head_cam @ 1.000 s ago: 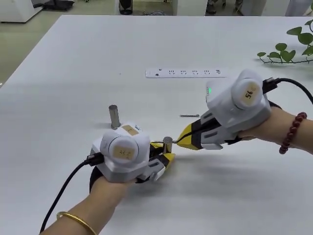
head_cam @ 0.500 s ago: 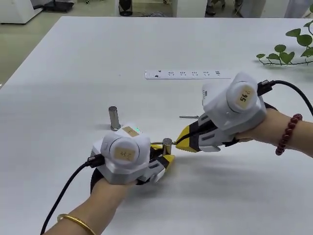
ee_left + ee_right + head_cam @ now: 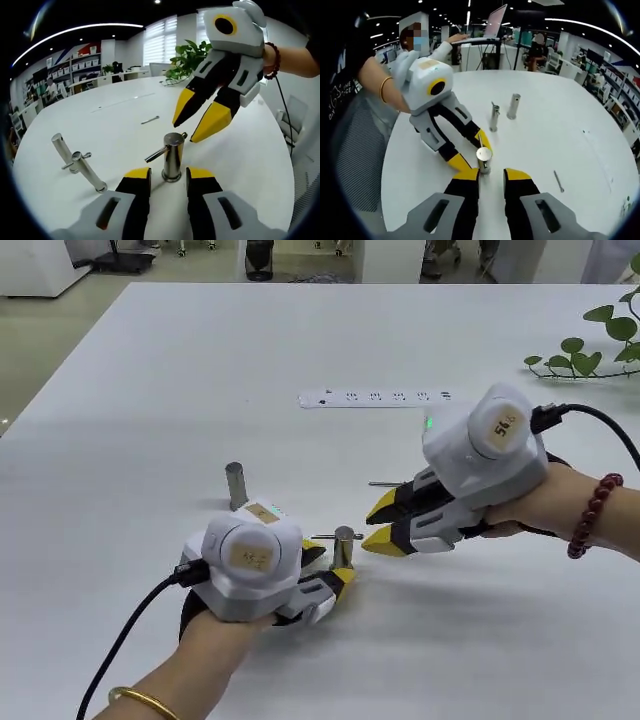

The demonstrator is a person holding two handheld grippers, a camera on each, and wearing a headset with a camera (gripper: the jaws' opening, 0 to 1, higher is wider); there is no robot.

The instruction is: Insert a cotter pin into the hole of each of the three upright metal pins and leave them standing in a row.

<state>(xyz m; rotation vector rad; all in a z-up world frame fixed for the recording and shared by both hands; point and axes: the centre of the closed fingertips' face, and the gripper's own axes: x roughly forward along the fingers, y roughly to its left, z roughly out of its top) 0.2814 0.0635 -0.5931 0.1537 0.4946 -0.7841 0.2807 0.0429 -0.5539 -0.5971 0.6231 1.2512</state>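
Three short steel cylinders upright on table [image 3: 180, 370], in rough line; near pin [image 3: 343, 546]: first cotter pin [image 3: 155, 155] through cross hole near top, projecting both sides; middle pin [image 3: 494, 118]: second cotter pin [image 3: 86, 156] crosswise near its top; far pin [image 3: 236, 485]: plain cylinder; third cotter pin [image 3: 386, 483]: loose, flat on table, well apart from row.

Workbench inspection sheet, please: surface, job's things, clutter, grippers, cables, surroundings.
Surface: white table.
Job's things: near pin with fitted cotter pin; middle pin likewise; far pin bare; spare cotter pin lying flat.
Clutter: power strip, plant.
Grippers: left gripper open, astride near pin; right gripper open, empty.
Cables: left cable and right cable, black, trailing off the grippers.
Surroundings: office shelves.
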